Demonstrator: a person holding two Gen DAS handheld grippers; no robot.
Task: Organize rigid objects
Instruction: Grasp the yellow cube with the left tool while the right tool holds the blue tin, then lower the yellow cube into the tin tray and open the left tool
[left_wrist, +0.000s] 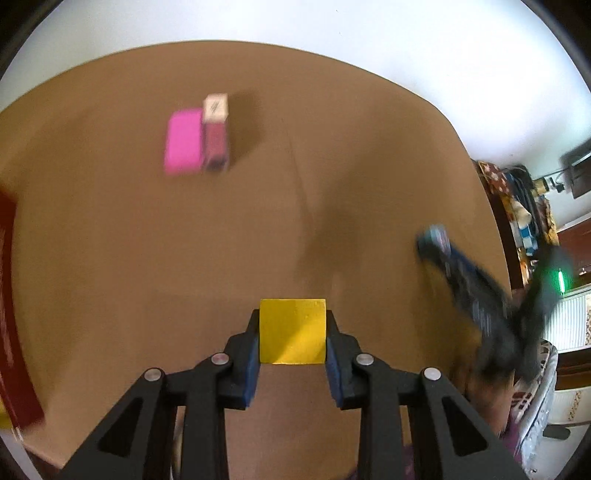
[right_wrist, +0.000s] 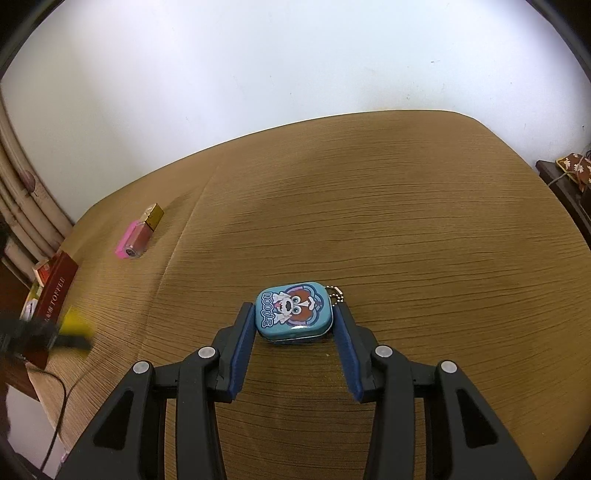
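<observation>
Yellow wooden block (left_wrist: 292, 331) clamped between the blue pads of the left gripper (left_wrist: 292, 338), fingers (left_wrist: 246, 360) narrowed to the block's width and pressing on both side faces. Carried clear of the brown desk (left_wrist: 332, 184), by the look of the gap beneath it. Pointed steeply down, aimed toward the far side where a pink eraser-like slab (left_wrist: 183, 141) lies flush against a lip-gloss tube with a pale square cap (left_wrist: 215, 131) (probably the row being built, so the block likely joins it). Red box (left_wrist: 14, 314) at the left edge, blurred. Right gripper visible at the right, blurred too.

From the right wrist: teal "Noodle" tin (right_wrist: 294, 312) with a ball chain, gripped at its two short ends by the right gripper (right_wrist: 295, 317), fingers (right_wrist: 242, 345) set moderately apart and closed on it. Tin resting on or just above the striped desk (right_wrist: 406, 221); cannot tell which. Tilted about halfway down, apparently parked while the other hand works. Pink slab and tube (right_wrist: 138, 236) well apart to the left; toffee box (right_wrist: 55, 295) at the desk's edge, with the yellow block (right_wrist: 75, 321) a blur just beside it.
</observation>
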